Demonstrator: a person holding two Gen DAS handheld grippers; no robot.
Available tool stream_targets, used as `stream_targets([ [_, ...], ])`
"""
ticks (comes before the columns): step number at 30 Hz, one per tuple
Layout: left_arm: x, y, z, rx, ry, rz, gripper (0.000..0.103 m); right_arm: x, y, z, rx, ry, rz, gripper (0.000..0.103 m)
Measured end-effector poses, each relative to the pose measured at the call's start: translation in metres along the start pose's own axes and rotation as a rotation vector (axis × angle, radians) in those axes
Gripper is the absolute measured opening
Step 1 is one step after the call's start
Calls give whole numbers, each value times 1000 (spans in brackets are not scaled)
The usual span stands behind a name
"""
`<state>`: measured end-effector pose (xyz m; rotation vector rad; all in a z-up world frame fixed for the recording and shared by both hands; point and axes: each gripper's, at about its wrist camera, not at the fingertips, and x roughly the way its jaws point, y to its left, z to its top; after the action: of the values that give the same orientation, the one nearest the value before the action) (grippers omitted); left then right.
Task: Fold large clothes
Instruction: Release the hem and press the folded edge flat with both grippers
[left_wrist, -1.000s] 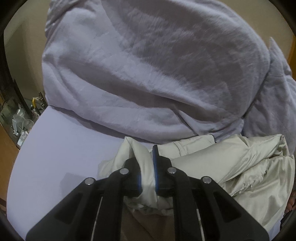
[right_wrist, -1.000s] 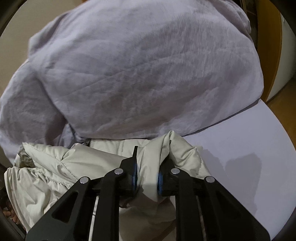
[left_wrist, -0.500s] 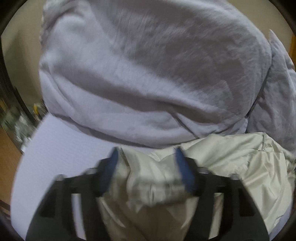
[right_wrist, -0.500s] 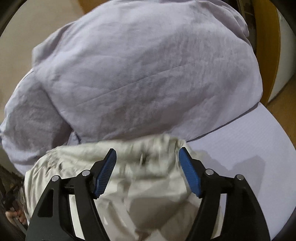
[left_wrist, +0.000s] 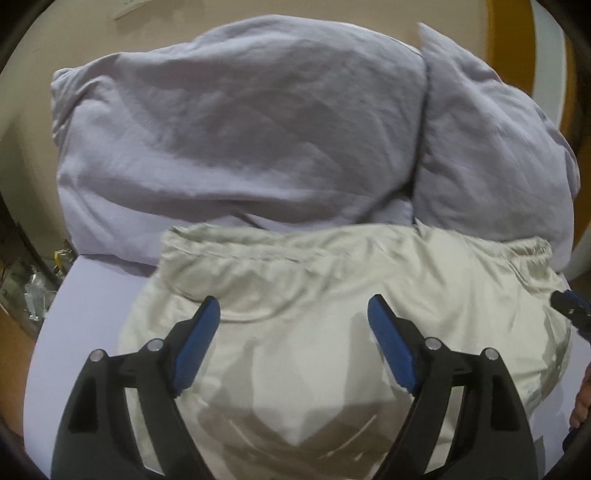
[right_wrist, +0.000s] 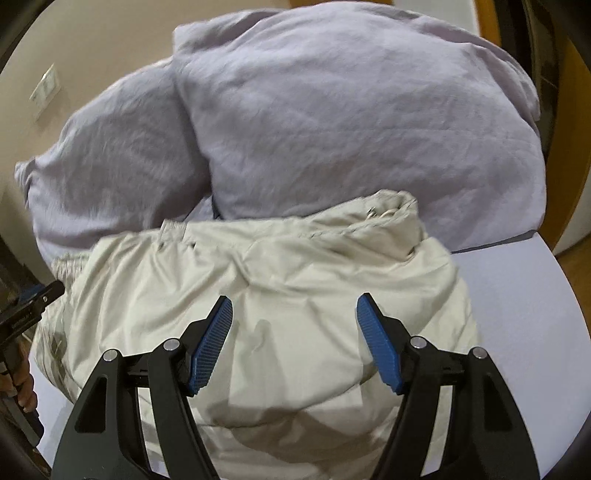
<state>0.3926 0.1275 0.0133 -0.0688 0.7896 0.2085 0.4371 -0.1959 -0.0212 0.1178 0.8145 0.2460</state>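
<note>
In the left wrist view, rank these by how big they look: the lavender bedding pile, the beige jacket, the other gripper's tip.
1. lavender bedding pile
2. beige jacket, which looks nearly as large, though it lies nearer the camera, so the gap is unsure
3. right gripper, only a tip at the edge

A home bedroom — lilac bed sheet (left_wrist: 92, 314), bunched duvet (left_wrist: 240, 122), wall switch (right_wrist: 45, 90), wooden door frame (right_wrist: 569, 110).

Behind it all, a beige wall (right_wrist: 92, 44) carries a pale switch plate (right_wrist: 45, 91), rumpled lilac bedding (left_wrist: 240, 122) heaps on the lilac-sheeted bed (right_wrist: 517, 302), wooden floor (right_wrist: 576, 258) alongside.
</note>
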Motion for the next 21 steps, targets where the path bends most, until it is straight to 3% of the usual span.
stream_targets([
  [8,32,-9,-17,-17,38,43,83,33,19,-12,-81,3,-75,71],
  [21,85,6,-2,-69,68,105,85,93,36,4,-153,-11,-144,77],
])
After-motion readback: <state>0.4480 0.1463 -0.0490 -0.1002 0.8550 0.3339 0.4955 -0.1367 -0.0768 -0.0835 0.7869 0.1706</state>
